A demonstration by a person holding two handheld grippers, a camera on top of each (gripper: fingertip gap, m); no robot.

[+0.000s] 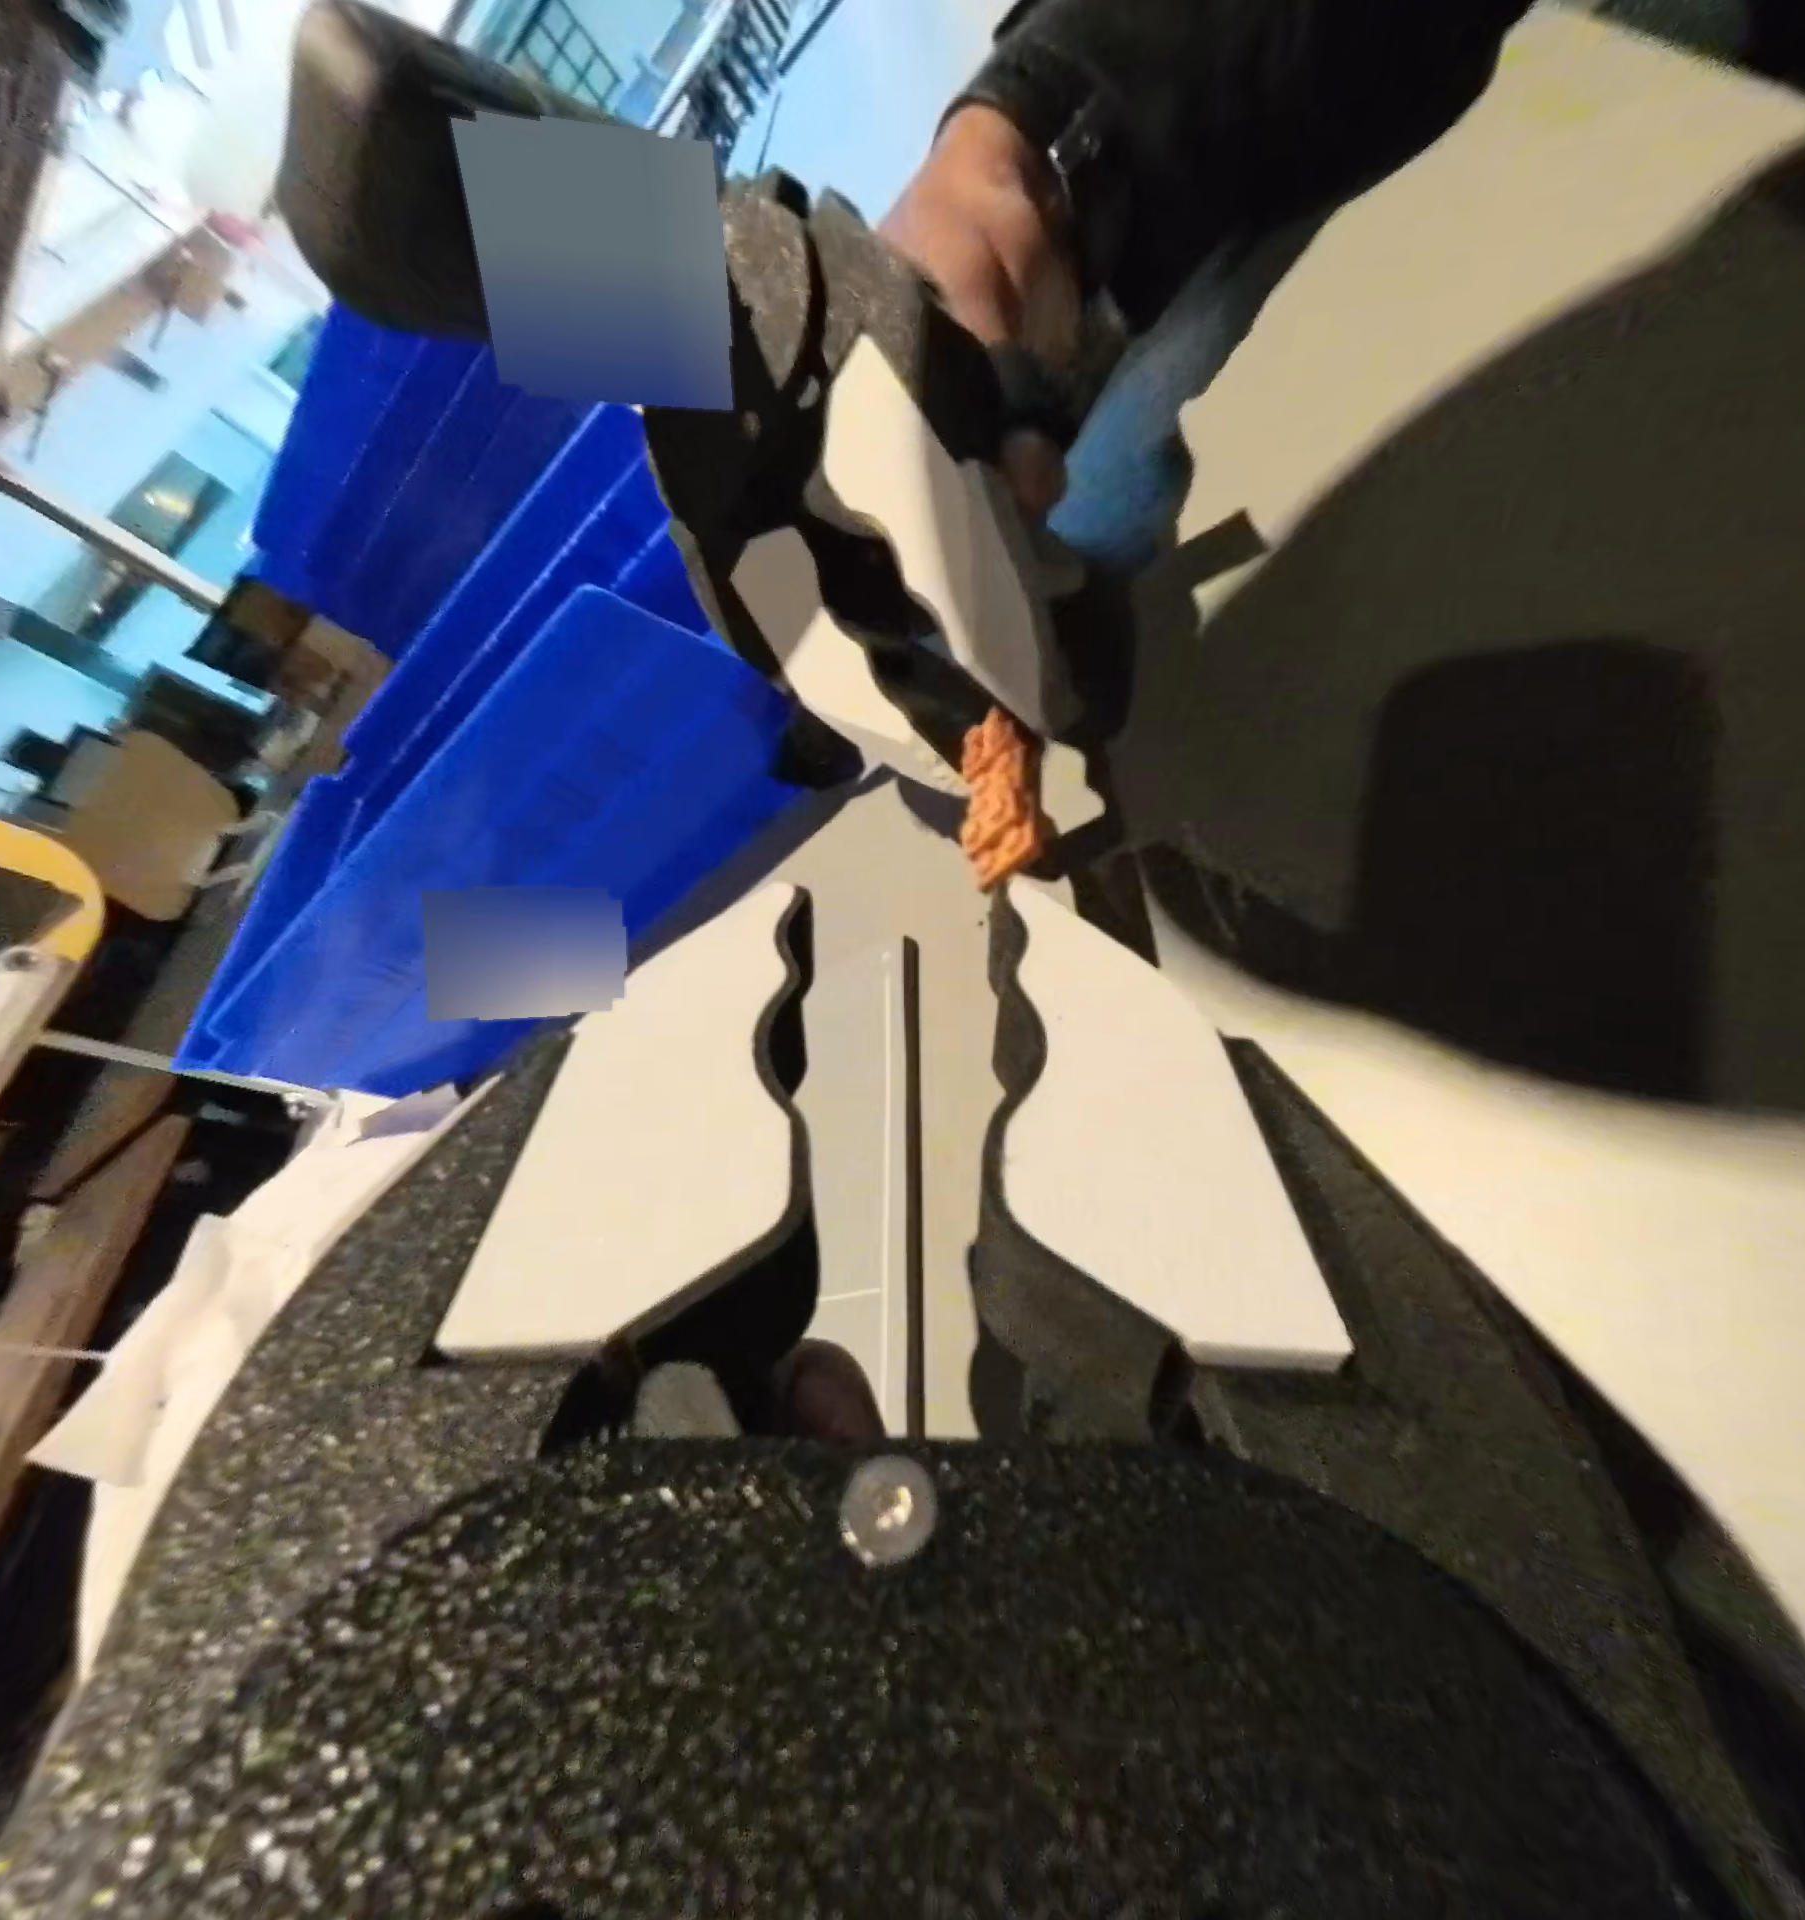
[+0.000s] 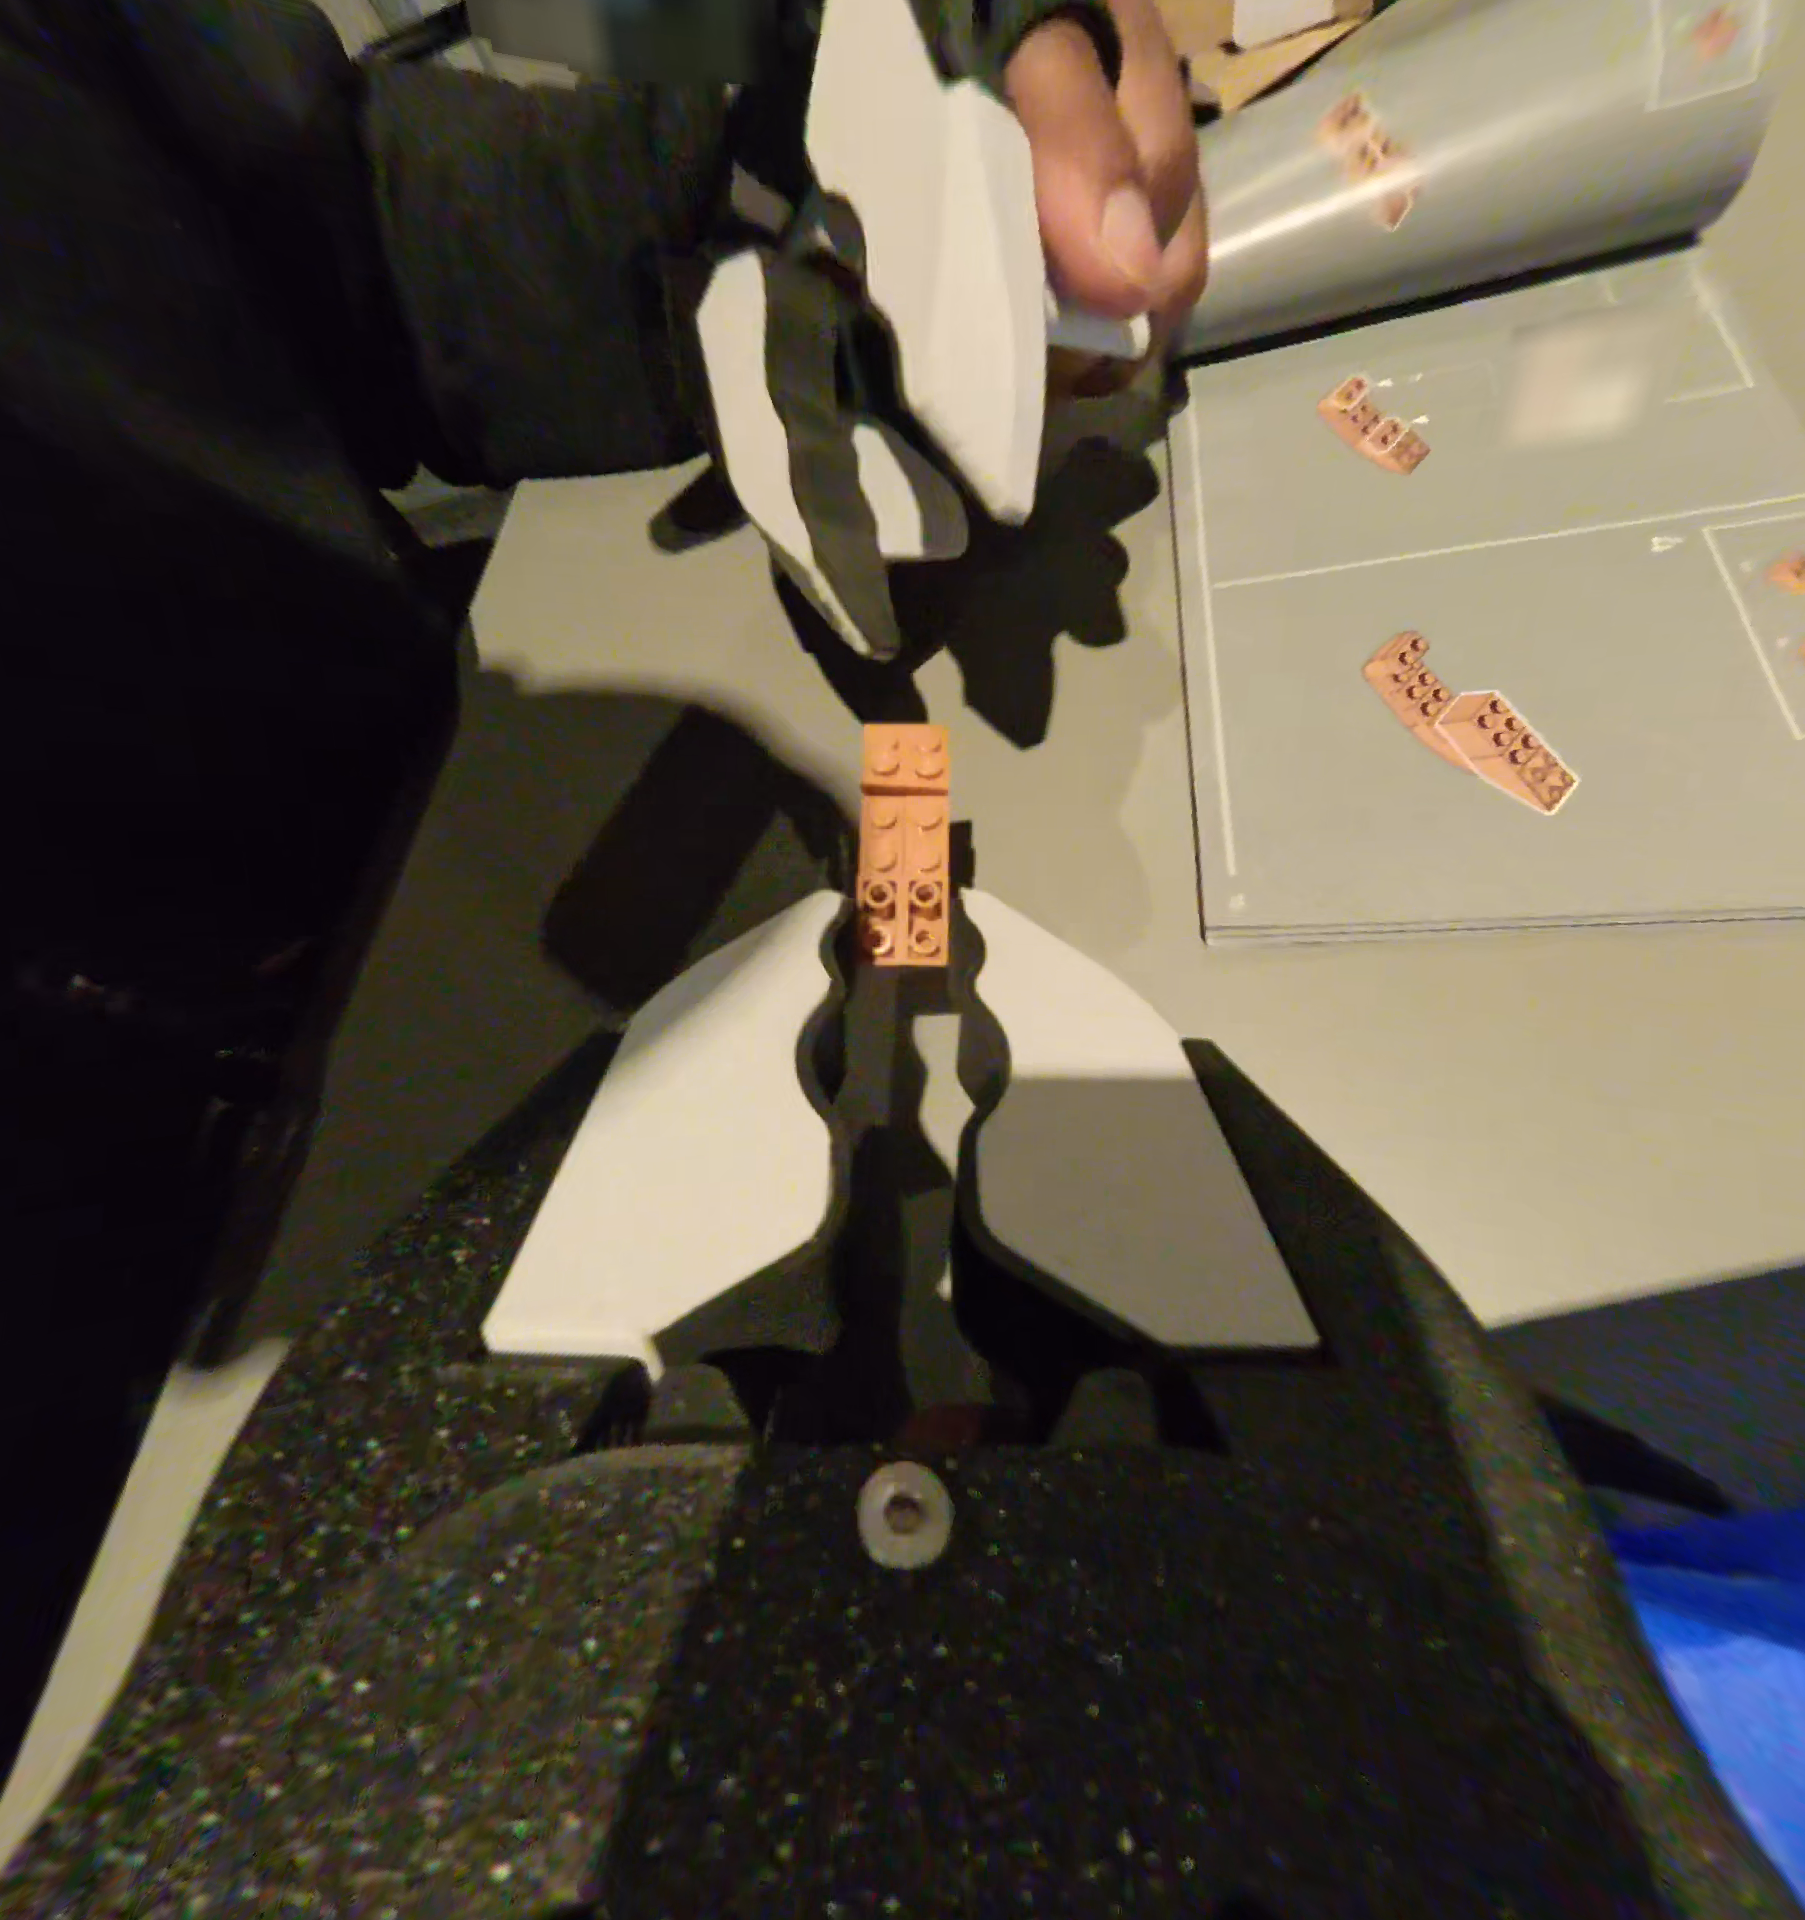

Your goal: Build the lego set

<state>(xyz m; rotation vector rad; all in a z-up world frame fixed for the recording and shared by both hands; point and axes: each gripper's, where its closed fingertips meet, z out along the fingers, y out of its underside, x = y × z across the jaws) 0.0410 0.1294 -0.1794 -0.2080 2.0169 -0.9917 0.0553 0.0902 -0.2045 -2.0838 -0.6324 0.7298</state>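
Our right claw (image 2: pixel 903 940) pinches the orange brick stack (image 2: pixel 904 847) at frame centre; our left claw (image 1: pixel 903 914) is spread, empty, above the bench (image 2: pixel 1345 1122).

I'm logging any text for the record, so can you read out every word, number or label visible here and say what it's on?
None can be read.
Instruction booklet: printed build pictures and small marks, too small and blurred to read.
Blue bins: a patch covers one label; nothing else legible.
Orange lego assembly, held in the right hand-held gripper: no writing visible.
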